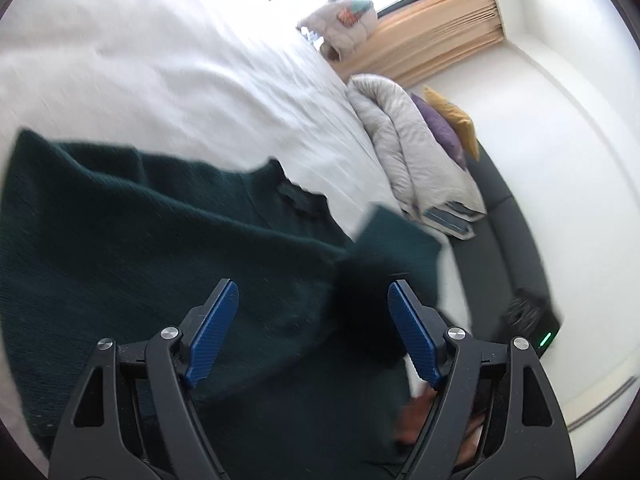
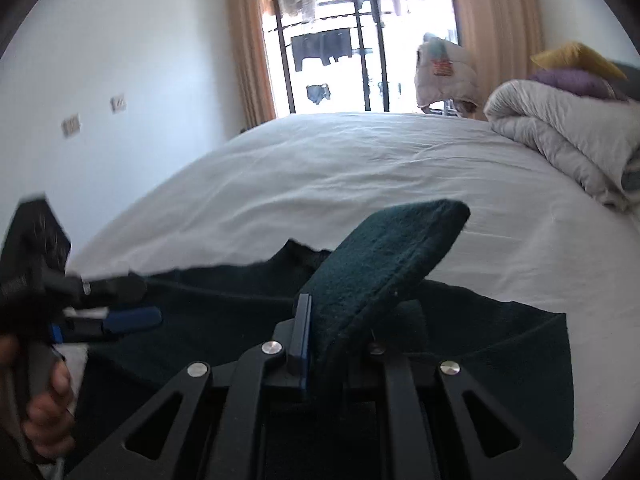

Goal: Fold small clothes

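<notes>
A dark green knitted garment [image 1: 140,232] lies spread on the white bed [image 1: 160,60]. My left gripper [image 1: 312,316] is open above it, blue pads apart, nothing between them. In the right wrist view my right gripper [image 2: 320,332] is shut on a cuff or sleeve end of the green garment [image 2: 384,256], which sticks up beyond the fingers. The rest of the garment [image 2: 500,340] lies flat below. The left gripper [image 2: 120,316] shows at the left, held by a hand. The lifted sleeve end also shows in the left wrist view [image 1: 396,236].
A rolled grey duvet [image 2: 560,128] with purple and yellow cushions [image 2: 572,68] lies at the bed's right side. A dark headboard [image 1: 500,220] runs along the wall. A glass door with curtains [image 2: 328,40] is beyond the bed's far edge.
</notes>
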Available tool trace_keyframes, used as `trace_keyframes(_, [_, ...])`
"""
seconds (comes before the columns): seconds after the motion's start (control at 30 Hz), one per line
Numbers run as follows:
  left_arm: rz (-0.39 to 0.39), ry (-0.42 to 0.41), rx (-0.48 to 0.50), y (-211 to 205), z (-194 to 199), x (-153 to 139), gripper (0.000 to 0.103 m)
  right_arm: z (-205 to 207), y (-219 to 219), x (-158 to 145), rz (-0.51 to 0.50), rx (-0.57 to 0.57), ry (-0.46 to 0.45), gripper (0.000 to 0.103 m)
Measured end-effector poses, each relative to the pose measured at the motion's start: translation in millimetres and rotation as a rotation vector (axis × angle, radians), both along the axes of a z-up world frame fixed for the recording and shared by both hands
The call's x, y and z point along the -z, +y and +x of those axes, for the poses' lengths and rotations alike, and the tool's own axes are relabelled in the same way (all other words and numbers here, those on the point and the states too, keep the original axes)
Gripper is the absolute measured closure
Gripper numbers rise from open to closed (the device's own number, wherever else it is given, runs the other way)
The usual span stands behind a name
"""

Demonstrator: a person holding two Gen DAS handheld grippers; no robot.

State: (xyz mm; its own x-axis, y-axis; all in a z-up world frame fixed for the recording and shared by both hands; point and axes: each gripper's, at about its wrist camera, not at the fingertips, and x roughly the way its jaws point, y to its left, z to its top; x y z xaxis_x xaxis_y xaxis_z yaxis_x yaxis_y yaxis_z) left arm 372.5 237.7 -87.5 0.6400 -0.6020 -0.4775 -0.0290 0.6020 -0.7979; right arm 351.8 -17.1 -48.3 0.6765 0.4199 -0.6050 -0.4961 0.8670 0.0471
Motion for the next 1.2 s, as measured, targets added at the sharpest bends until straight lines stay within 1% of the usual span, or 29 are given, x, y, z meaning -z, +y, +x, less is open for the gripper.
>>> trace_keyframes(0.07, [-0.050, 0.023, 0.027, -1.6, 8.2, 4.1, 0.026, -11.0, 19.0, 13.7, -0.104, -0.033, -0.035, 0.091])
trace_keyframes(0.13, [-0.097, 0.055, 0.066, -6.0, 16.5, 7.5, 0.026, -21.7, 27.2, 26.6, -0.202, -0.057, -0.065, 0.091])
trace_keyframes(0.17, [-0.107, 0.071, 0.077, -11.3, 18.0, 10.2, 0.026, -28.3, 34.2, 32.7, -0.273, -0.071, -0.103, 0.091])
trace_keyframes(0.2, [-0.107, 0.089, 0.083, -14.4, 22.1, 12.6, 0.026, -33.2, 35.7, 36.0, -0.343, -0.089, -0.149, 0.091])
trace_keyframes(0.27, [-0.109, 0.116, 0.095, -18.0, 26.3, 17.0, 0.026, -51.4, 49.4, 47.2, -0.534, -0.135, -0.281, 0.090])
trace_keyframes(0.3, [-0.120, 0.120, 0.097, -19.5, 27.2, 19.1, 0.026, -62.1, 57.5, 55.2, -0.634, -0.170, -0.351, 0.090])
trace_keyframes(0.37, [-0.147, 0.116, 0.100, -21.4, 26.8, 22.0, 0.026, -77.7, 68.0, 73.1, -0.795, -0.222, -0.471, 0.090])
trace_keyframes(0.4, [-0.154, 0.118, 0.101, -22.4, 27.3, 24.3, 0.026, -79.7, 71.9, 79.2, -0.859, -0.249, -0.516, 0.091])
trace_keyframes(0.43, [-0.164, 0.121, 0.097, -20.9, 28.6, 27.7, 0.026, -83.9, 74.0, 84.7, -0.896, -0.270, -0.541, 0.091])
trace_keyframes(0.53, [-0.205, 0.126, 0.068, -7.9, 26.5, 35.6, 0.025, -89.6, 74.1, 86.9, -0.918, -0.279, -0.567, 0.091])
trace_keyframes(0.57, [-0.220, 0.127, 0.054, -3.1, 26.2, 38.1, 0.022, -90.8, 73.3, 86.1, -0.918, -0.278, -0.569, 0.091])
trace_keyframes(0.6, [-0.236, 0.128, 0.041, 0.9, 26.3, 41.2, 0.021, -89.8, 72.2, 85.6, -0.923, -0.278, -0.576, 0.091])
trace_keyframes(0.67, [-0.284, 0.130, 0.028, 6.0, 26.2, 46.3, 0.021, -91.8, 71.4, 86.1, -0.943, -0.287, -0.602, 0.091])
trace_keyframes(0.7, [-0.287, 0.130, 0.029, 6.9, 26.9, 48.0, 0.020, -92.6, 71.9, 85.3, -0.954, -0.294, -0.611, 0.091])
trace_keyframes(0.77, [-0.248, 0.134, 0.057, 0.7, 29.6, 47.5, 0.018, -99.0, 73.8, 85.8, -0.958, -0.301, -0.611, 0.091])
trace_keyframes(0.83, [-0.190, 0.152, 0.099, -12.0, 35.0, 45.7, 0.018, -98.7, 74.5, 85.4, -0.956, -0.297, -0.607, 0.091])
trace_keyframes(0.9, [-0.179, 0.159, 0.101, -16.6, 34.5, 45.6, 0.018, -96.5, 75.6, 81.1, -0.936, -0.290, -0.594, 0.091])
trace_keyframes(0.97, [-0.194, 0.160, 0.094, -18.5, 34.0, 45.6, 0.020, -97.9, 75.7, 76.2, -0.918, -0.282, -0.587, 0.091])
trace_keyframes(1.0, [-0.204, 0.162, 0.095, -19.7, 34.8, 46.0, 0.026, -99.6, 75.4, 74.4, -0.912, -0.280, -0.582, 0.091])
trace_keyframes(1.03, [-0.207, 0.164, 0.104, -21.9, 34.6, 44.8, 0.035, -100.1, 75.4, 73.3, -0.908, -0.279, -0.579, 0.091])
trace_keyframes(1.07, [-0.194, 0.175, 0.124, -26.2, 35.4, 44.3, 0.061, -99.8, 76.2, 71.0, -0.902, -0.277, -0.576, 0.090])
trace_keyframes(1.1, [-0.165, 0.191, 0.148, -32.9, 38.3, 45.2, 0.082, -99.7, 75.3, 70.4, -0.889, -0.275, -0.565, 0.089])
trace_keyframes(1.13, [-0.136, 0.198, 0.160, -37.7, 37.8, 44.0, 0.087, -109.3, 81.7, 73.9, -0.871, -0.269, -0.547, 0.079])
trace_keyframes(1.17, [-0.119, 0.199, 0.168, -41.0, 36.5, 43.8, 0.095, -109.6, 81.5, 69.9, -0.841, -0.262, -0.521, 0.061])
trace_keyframes(1.2, [-0.105, 0.198, 0.176, -44.7, 36.7, 44.2, 0.096, -110.4, 79.9, 63.8, -0.798, -0.251, -0.493, 0.052])
